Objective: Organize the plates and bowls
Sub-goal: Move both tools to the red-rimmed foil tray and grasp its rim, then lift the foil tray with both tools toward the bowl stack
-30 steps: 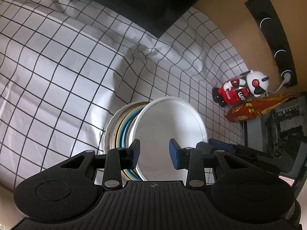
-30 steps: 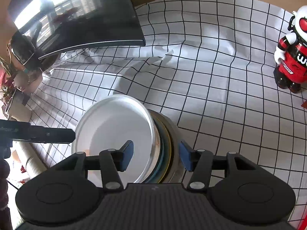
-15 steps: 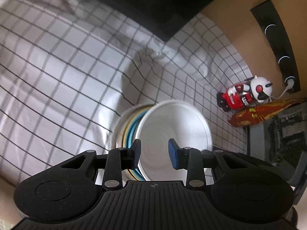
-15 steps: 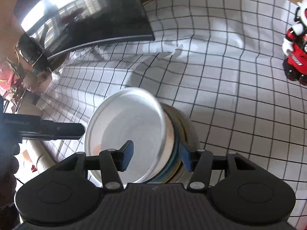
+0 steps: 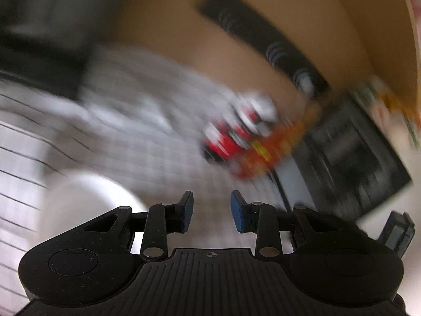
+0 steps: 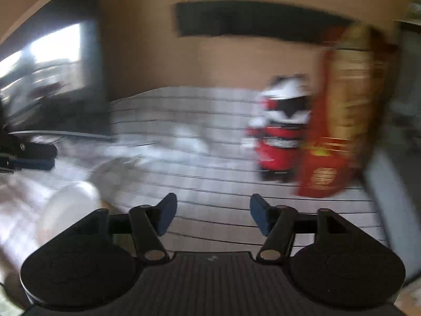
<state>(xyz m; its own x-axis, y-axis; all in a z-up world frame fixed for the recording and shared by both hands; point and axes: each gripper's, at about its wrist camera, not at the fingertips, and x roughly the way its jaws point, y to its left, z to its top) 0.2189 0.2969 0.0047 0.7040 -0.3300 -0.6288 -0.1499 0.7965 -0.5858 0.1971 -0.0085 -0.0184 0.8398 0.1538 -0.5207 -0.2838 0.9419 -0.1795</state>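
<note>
Both views are smeared by motion. A white plate (image 5: 86, 205) on the stack shows as a pale blur at the lower left of the left wrist view, left of my left gripper (image 5: 210, 208), which stands open with only checked cloth between its blue pads. In the right wrist view the plate stack (image 6: 68, 205) is a pale blur at the lower left, outside the jaws. My right gripper (image 6: 213, 210) has its jaws opening, with nothing between them. The left gripper's fingers (image 6: 29, 155) show at that view's left edge.
A red and white toy robot (image 6: 281, 131) and a red snack bag (image 6: 339, 121) stand at the back right of the checked cloth (image 6: 210, 184). A dark screen (image 6: 52, 79) leans at the back left. A black box (image 5: 350, 158) sits right of the toy.
Both views have swung up and away from the plate stack, which was between the jaws and now lies low on the left. The right jaws stand wider.
</note>
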